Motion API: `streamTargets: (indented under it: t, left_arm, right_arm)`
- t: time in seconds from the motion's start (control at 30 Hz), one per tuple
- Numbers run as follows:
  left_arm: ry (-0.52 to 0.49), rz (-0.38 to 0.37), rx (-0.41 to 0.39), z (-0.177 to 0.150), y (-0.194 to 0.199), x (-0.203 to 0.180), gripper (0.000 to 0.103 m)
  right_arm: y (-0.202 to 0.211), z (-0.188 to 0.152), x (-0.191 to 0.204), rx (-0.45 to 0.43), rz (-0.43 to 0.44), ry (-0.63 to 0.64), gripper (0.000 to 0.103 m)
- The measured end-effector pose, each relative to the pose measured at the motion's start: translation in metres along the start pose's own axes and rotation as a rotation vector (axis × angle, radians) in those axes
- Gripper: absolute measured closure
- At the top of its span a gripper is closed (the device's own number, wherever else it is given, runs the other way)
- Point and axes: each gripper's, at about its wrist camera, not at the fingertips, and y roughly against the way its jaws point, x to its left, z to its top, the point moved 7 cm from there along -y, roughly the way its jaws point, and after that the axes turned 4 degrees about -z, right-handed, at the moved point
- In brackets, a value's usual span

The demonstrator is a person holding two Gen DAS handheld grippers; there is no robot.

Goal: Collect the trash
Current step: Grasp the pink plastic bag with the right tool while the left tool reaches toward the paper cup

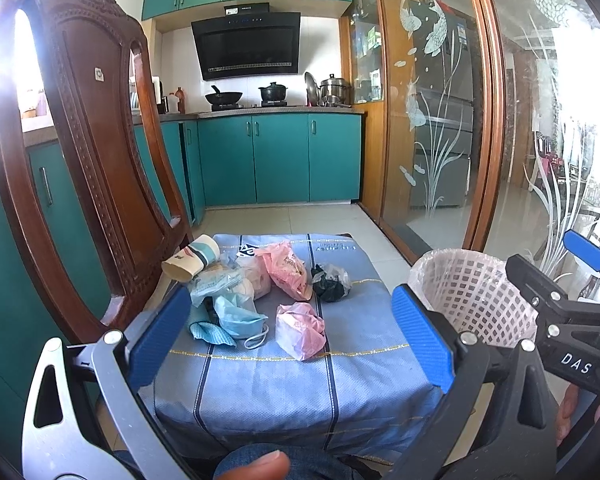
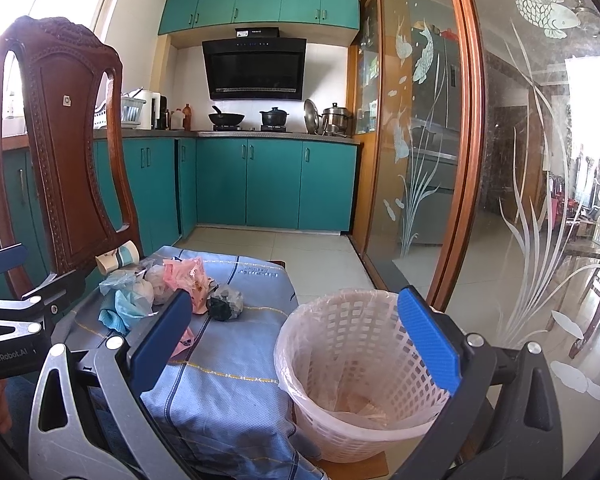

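Trash lies on a blue cloth-covered seat (image 1: 260, 392): a tipped paper cup (image 1: 190, 262), a blue face mask (image 1: 236, 316), a pink printed bag (image 1: 288, 276), a black bundle in clear plastic (image 1: 330, 282) and a crumpled pink bag (image 1: 300, 330). My left gripper (image 1: 292, 338) is open just short of the pile, holding nothing. To the right stands a pink mesh basket (image 2: 340, 294) with a clear liner. My right gripper (image 2: 296, 338) is open above the basket's near rim, empty. The black bundle (image 2: 225, 303) and paper cup (image 2: 118, 262) also show in the right wrist view.
A carved wooden chair back (image 1: 84, 120) rises close on the left. A glass sliding door with etched fish (image 2: 420, 160) runs along the right. Teal cabinets (image 1: 280, 160) and a stove with pots stand beyond a tiled floor. A person's thumb (image 1: 256, 466) shows at the bottom edge.
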Motion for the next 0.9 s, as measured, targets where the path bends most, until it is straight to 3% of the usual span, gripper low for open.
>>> streamTargets:
  t: [0.23,0.33,0.37,0.43,0.53,0.67,0.73,0.9]
  left_arm:
    - [0.002,0.029,0.025,-0.005,-0.015,0.017,0.003]
    - [0.036,0.070,0.093,-0.015,-0.029,0.045,0.003]
    - [0.036,0.107,0.120,-0.020,-0.034,0.055,0.004]
    - [0.052,0.162,0.175,-0.030,-0.043,0.078,0.017]
    - [0.089,0.207,0.243,-0.043,-0.054,0.102,0.025]
    - [0.131,0.241,0.282,-0.052,-0.065,0.122,0.025]
    - [0.145,0.244,0.298,-0.053,-0.076,0.128,0.012]
    - [0.161,0.184,0.355,-0.055,-0.108,0.124,0.012]
  right_arm:
    - [-0.013,-0.003,-0.001,0.026,-0.014,0.004,0.003]
    - [-0.030,-0.008,0.007,0.079,0.014,0.025,0.003]
    - [-0.037,-0.011,0.011,0.098,0.034,0.031,0.003]
    - [-0.054,-0.020,0.026,0.155,0.104,0.036,0.003]
    - [-0.079,-0.033,0.057,0.235,0.243,0.041,0.003]
    - [-0.110,-0.043,0.105,0.294,0.352,0.089,0.003]
    - [-0.128,-0.051,0.130,0.340,0.404,0.104,0.003]
    - [-0.171,-0.073,0.166,0.437,0.440,0.150,0.003]
